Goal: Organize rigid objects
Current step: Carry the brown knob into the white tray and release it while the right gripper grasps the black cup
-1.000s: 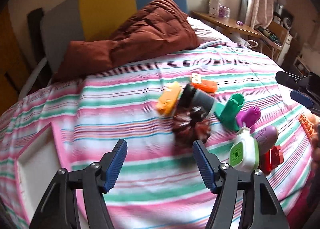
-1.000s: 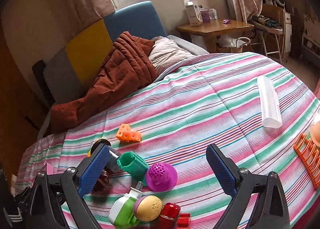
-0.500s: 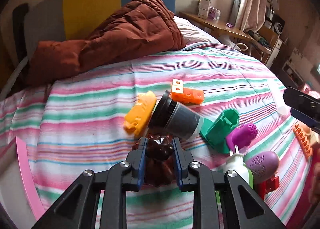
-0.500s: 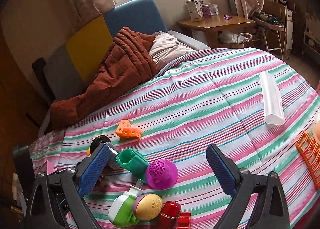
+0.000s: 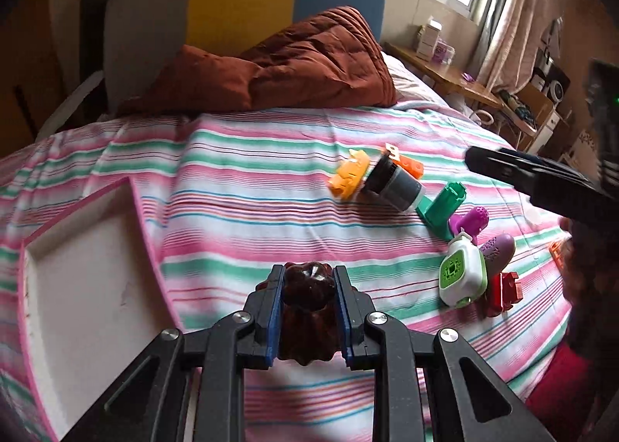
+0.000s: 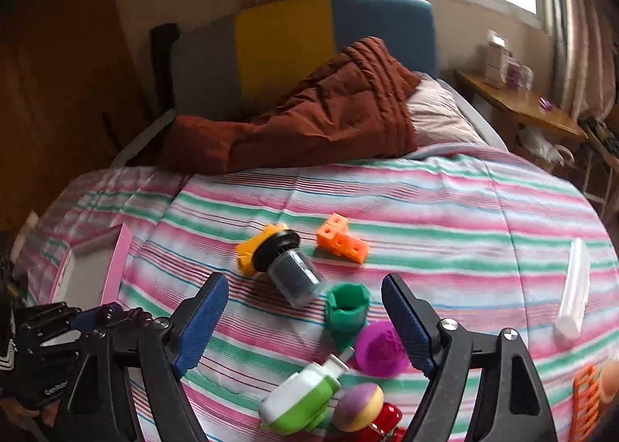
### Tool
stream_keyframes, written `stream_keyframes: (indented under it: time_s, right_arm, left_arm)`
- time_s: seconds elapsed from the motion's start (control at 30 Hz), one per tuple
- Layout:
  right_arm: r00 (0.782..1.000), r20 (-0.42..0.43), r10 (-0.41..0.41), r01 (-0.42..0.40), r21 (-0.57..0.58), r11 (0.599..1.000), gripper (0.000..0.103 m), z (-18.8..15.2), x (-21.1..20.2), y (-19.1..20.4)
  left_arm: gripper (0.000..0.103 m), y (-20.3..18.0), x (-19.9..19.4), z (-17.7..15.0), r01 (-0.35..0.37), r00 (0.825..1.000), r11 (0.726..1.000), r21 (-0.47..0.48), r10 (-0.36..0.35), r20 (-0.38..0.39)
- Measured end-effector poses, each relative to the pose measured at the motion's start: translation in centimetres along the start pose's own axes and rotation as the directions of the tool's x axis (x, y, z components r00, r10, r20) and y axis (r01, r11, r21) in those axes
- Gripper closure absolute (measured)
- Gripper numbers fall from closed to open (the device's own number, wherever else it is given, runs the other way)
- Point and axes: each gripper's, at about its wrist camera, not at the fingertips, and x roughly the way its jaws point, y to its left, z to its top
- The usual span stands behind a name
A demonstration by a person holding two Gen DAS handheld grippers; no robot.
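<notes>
Left wrist view: left gripper [image 5: 309,289] is clamped on a dark brown fluted mould [image 5: 308,295], both blue pads pressed against its sides. Mould is held above the striped bedspread [image 5: 240,210], just right of the pink-rimmed white tray [image 5: 135,210] lying at the near left. One finger of the right gripper is seen at the far right edge.

Right wrist view: right gripper [image 6: 305,322] is unclenched with nothing gripped; its jaws have just been closing a little, and the green cup [image 6: 346,310] is seen between the fingers, not touched by the pads. Purple perforated dome [image 6: 381,349] sits just near-right of the cup, close to the right pad. Dark jar with black lid [image 6: 288,270] lies tilted on its side, its lid against a yellow block [image 6: 253,250]. Orange cube block [image 6: 340,237] lies just right of the jar. White-and-green container [image 6: 300,399], a purple-yellow egg shape [image 6: 358,405] and a red piece [image 6: 381,422] are clustered at the near edge. White tube [image 6: 574,295] lies well apart to the right; an orange rack [image 6: 584,403] is at the near right corner.
</notes>
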Motion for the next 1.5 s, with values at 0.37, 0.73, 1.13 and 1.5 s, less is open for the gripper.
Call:
stream_keyframes:
  time_s: [0.37,0.73,1.13,1.5]
  right_arm:
    - [0.906,-0.367,-0.21,0.038,-0.425,0.904,0.024,1.7,13.0,4.1]
    - [0.924,-0.359,-0.13,0.007,-0.325,0.946,0.058,-1.1,9.6,4.2]
    - [0.951,-0.307,0.025,-0.101,-0.233,0.967,0.058,-6.1,7.9,8.0]
    - [0.964,-0.267,-0.016,-0.063,-0.285,0.957,0.058,-6.3,7.7,8.4]
  left_arm:
    - [0.079,8.9,-5.1,-2.3,-0.08,0.995,0.977,-0.197,0.09,0.043]
    - [0.079,17.7,-7.3,-4.5,-0.148,0.984,0.914,-0.377,0.174,0.036]
    - [0.079,21.9,-2.8,-0.9,-0.252,0.963,0.898,-0.361,0.269,-0.003]
    - [0.063,22.3,-1.5,0.4,-0.342,0.931,0.883,-0.321,0.366,0.013]
